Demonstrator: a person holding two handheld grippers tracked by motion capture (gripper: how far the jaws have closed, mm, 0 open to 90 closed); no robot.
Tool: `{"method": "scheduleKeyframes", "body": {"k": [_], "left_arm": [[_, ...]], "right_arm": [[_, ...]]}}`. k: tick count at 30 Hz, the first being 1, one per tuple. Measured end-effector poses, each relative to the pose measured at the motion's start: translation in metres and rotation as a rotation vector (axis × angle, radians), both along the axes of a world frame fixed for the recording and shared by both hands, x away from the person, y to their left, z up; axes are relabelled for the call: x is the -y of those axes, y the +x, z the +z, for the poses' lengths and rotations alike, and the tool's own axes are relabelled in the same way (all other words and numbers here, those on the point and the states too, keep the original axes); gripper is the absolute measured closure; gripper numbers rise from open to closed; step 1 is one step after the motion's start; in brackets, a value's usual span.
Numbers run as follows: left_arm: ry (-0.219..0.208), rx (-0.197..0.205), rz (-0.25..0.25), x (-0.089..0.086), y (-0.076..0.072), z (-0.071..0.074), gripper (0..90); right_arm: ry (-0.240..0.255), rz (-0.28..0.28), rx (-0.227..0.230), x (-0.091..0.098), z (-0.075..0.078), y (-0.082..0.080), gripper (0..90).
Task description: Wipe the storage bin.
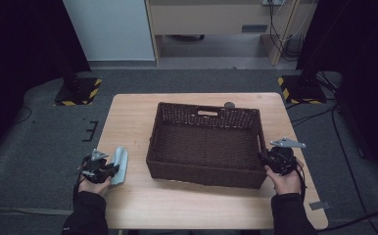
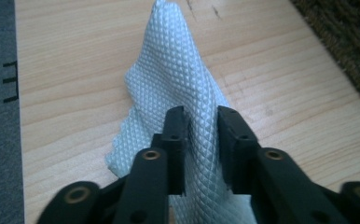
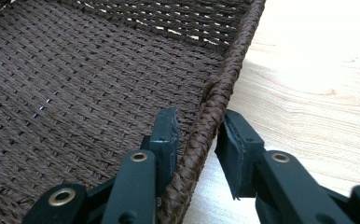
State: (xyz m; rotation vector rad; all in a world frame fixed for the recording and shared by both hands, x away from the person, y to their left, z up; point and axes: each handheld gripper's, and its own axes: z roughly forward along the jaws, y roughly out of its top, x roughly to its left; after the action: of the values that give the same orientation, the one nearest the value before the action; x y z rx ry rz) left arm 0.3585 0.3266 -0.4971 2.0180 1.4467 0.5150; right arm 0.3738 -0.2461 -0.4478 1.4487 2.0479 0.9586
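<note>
On the table [image 1: 197,200], the wicker basket [image 1: 204,171] holds nothing.

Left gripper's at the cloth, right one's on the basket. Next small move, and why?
Probably draw the left gripper straight back off the cloth. Its jaws stand apart around a raised fold, and the cloth rests on the table beside the basket, so it looks set down. The right gripper clamps the basket's rim, steadying it.
</note>
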Motion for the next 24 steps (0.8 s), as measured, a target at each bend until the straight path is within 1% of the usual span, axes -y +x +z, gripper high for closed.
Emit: {"method": "scheduleKeyframes", "body": {"k": [1,2,6,7,8,9,13,14,15,17,19,21,23,24], "left_arm": [[-0.007,0.016,0.002,-0.001,-0.001,0.002,68.5],[-0.014,0.021,0.003,-0.001,-0.001,0.003,66.6],[-0.041,0.066,0.012,-0.001,-0.004,0.01,60.6],[-0.044,0.077,0.009,0.0,-0.005,0.013,59.7],[-0.059,0.091,0.006,0.001,-0.005,0.016,58.5],[-0.064,0.1,0.001,0.001,-0.006,0.017,57.7],[-0.085,0.141,-0.019,0.009,-0.006,0.027,56.5],[-0.081,0.144,-0.029,0.01,-0.005,0.03,56.2],[-0.086,0.149,-0.03,0.012,-0.004,0.033,56.1],[-0.096,0.163,-0.035,0.016,-0.002,0.039,56.2],[-0.088,0.169,-0.048,0.021,0.001,0.045,56.4],[-0.091,0.179,-0.062,0.027,0.004,0.052,56.7],[-0.109,0.204,-0.074,0.034,0.006,0.062,57.0],[-0.115,0.211,-0.081,0.037,0.007,0.065,57.1]], "right_arm": [[-0.001,0.0,0.0,0.0,0.0,0.0,68.3],[0.0,0.0,0.001,0.0,0.0,0.0,68.1],[0.007,0.005,0.005,0.001,-0.001,0.0,67.5],[0.012,0.006,0.005,0.002,-0.001,0.001,67.4],[0.02,0.008,0.005,0.002,-0.001,0.001,67.2],[0.03,0.007,0.005,0.003,-0.001,0.001,67.2],[0.023,0.005,0.007,0.002,0.0,0.001,67.7],[0.015,0.01,0.008,0.002,0.0,0.002,68.0],[0.008,0.013,0.006,0.001,0.0,0.002,68.2],[0.013,0.012,0.006,0.001,0.001,0.003,68.4],[0.012,0.019,0.001,0.002,0.001,0.005,68.2],[0.01,0.021,0.002,0.002,0.002,0.006,67.6],[-0.003,0.028,0.014,0.001,0.004,0.006,65.5],[-0.008,0.029,0.019,0.002,0.006,0.005,64.0]]}}
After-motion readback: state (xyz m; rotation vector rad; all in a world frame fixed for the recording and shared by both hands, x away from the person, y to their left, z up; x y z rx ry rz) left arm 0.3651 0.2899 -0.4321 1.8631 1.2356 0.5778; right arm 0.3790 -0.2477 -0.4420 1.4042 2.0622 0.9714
